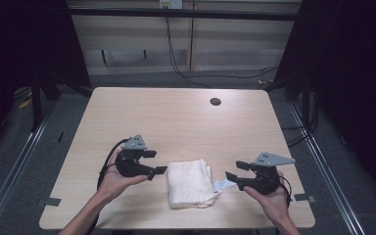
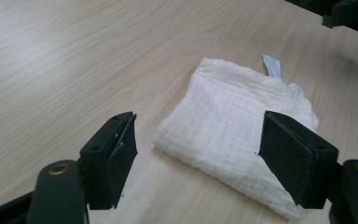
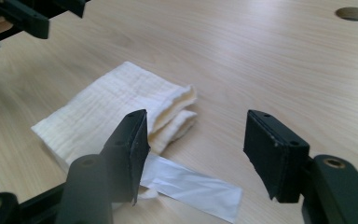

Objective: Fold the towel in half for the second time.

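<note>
Folded white cloth (image 1: 190, 183) was lying flat near the front edge of the table (image 1: 176, 117), pretty much in the middle between the two hands, stacked in a few layers with the loose edges toward the right side. A white label strip (image 1: 223, 184) poked out from its right edge and lay flat on the wood. The left gripper (image 1: 154, 162) hung just off the cloth's left side, jaws spread wide with nothing between them, not touching the fabric as far as I could see. The right gripper (image 1: 235, 170) sat just past the label on the right, also spread apart and gripping nothing, clear of the cloth. Both were held up by the person's hands coming in from the near edge. Way off at the far right of the tabletop was a round cable hole (image 1: 215, 102).
</note>
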Available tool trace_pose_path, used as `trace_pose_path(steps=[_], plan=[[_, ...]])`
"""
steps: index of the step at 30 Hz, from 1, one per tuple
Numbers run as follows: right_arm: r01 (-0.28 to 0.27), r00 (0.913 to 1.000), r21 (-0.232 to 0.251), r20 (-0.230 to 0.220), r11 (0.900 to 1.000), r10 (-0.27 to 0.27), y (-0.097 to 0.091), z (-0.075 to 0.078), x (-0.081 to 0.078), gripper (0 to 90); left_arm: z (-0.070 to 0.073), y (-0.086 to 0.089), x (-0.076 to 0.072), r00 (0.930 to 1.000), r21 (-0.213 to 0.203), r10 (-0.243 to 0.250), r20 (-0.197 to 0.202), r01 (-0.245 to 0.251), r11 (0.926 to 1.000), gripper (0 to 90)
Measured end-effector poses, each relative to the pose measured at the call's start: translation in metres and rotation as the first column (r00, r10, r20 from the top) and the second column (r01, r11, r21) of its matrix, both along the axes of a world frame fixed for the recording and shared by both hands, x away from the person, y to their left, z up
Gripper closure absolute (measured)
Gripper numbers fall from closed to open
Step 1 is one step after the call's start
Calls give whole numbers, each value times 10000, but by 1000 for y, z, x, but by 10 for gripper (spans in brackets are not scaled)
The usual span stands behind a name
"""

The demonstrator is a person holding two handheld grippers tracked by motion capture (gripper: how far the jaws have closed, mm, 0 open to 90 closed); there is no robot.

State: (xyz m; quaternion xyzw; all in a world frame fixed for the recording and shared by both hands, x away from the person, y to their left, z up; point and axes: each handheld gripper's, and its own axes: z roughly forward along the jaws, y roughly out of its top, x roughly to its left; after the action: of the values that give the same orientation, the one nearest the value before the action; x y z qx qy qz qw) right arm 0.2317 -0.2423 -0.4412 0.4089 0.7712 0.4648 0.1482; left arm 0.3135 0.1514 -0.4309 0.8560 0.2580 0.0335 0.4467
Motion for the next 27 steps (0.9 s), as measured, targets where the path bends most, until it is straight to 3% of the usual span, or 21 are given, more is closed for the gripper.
trace_pose_path(steps=[3, 7, 15, 16, 17, 18, 19, 23, 27], plan=[[450, 9990, 232, 63, 9987, -451, -17, -2, -5, 391, -9, 9, -7, 10000, 249, -26, -86, 28, 9997, 222], [663, 9978, 133, -38, 9977, -663, -26, -7, -11, 386, -16, 20, -13, 9996, 430, 224, -171, -217, 9988, 181], [1219, 9924, 276, 110, 9922, -1222, -48, -2, -14, 368, -11, 53, -20, 9963, 253, 855, 113, -857, 9960, 164], [1361, 9904, 319, 180, 9902, -1367, -54, -1, -13, 363, -12, 63, -22, 9919, 188, 1266, 111, -1268, 9918, 164], [1361, 9904, 319, 180, 9902, -1367, -54, -1, -13, 363, -12, 63, -22, 9919, 188, 1266, 111, -1268, 9918, 168], [1558, 9875, 389, 183, 9870, -1566, -60, -1, -12, 361, -15, 72, -25, 9862, 150, 1652, 31, -1653, 9861, 179], [1558, 9875, 389, 183, 9870, -1566, -60, -1, -12, 361, -15, 72, -25, 9862, 150, 1652, 31, -1653, 9861, 188], [1779, 9833, 584, 284, 9823, -1797, -67, -9, -13, 357, -20, 92, -34, 9722, 35, 2341, 107, -2341, 9722, 199], [1949, 9802, 358, 275, 9802, -1959, -71, -14, -14, 349, -26, 104, -43, 9643, 75, 2644, 144, -2645, 9643, 199]])
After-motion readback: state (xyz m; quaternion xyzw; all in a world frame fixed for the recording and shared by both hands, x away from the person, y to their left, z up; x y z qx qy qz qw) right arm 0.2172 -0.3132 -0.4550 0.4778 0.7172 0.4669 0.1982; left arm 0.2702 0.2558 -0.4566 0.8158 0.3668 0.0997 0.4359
